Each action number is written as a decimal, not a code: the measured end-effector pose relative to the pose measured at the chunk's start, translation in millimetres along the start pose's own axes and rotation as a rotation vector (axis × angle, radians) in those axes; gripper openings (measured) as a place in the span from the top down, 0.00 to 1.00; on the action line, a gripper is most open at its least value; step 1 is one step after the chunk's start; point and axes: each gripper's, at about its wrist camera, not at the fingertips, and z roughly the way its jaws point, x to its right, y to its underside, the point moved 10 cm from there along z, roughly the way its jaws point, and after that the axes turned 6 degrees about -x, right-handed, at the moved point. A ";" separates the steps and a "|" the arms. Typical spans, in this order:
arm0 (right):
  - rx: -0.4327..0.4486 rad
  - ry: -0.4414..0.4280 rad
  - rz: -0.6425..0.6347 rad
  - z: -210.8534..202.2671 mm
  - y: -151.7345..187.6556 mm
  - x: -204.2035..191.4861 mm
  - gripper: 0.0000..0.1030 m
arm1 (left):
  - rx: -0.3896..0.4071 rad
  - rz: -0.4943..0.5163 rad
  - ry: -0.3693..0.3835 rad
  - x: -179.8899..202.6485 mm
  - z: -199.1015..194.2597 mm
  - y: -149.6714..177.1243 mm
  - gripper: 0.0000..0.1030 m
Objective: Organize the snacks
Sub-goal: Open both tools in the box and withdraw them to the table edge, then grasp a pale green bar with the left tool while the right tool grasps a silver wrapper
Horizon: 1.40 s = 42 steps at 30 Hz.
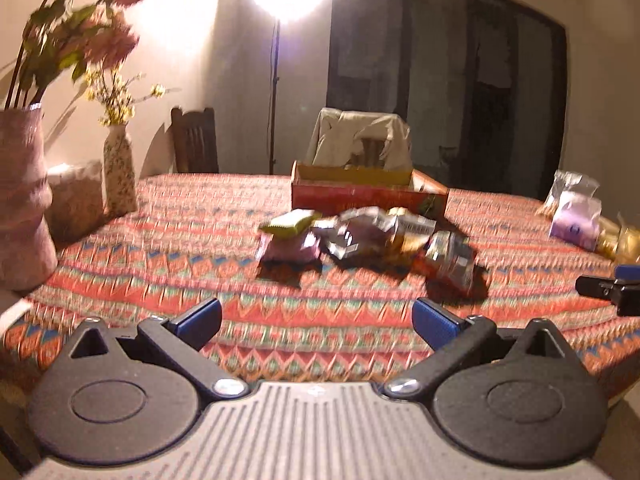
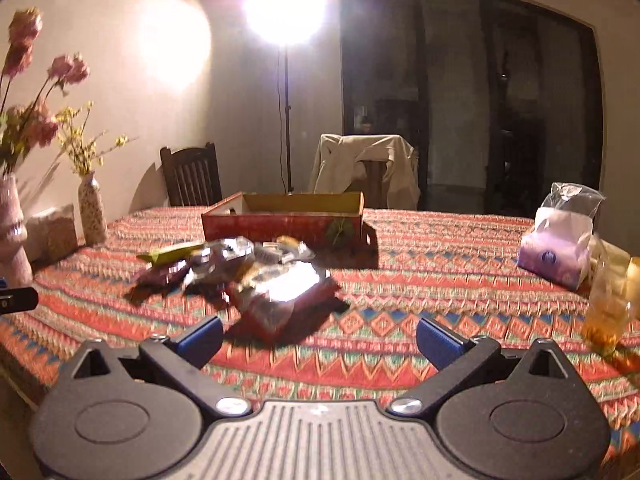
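Both jaws stand wide apart and hold nothing: the left gripper (image 1: 316,320) and the right gripper (image 2: 318,338) hover low over the near edge of the surface (image 1: 160,256), which wears a patterned cloth. Snacks (image 1: 368,240) lie in a loose heap at mid-surface, just in front of a red box (image 1: 368,196), apart from both grippers. Two vases (image 1: 119,172) stand at the left; a purple pack (image 2: 554,256) and bags sit far right.
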 end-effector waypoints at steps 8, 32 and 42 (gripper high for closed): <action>-0.034 -0.020 0.031 9.2 37.9 -19.4 0.00 | -0.016 0.012 -0.033 -3.4 8.0 19.7 0.00; 0.016 -0.030 -0.007 37.2 27.7 -33.0 0.00 | -0.054 0.004 -0.037 -9.4 42.5 7.9 0.00; -0.008 -0.086 -0.020 70.4 12.5 -35.5 0.00 | -0.081 0.004 -0.018 -5.8 83.3 -10.6 0.00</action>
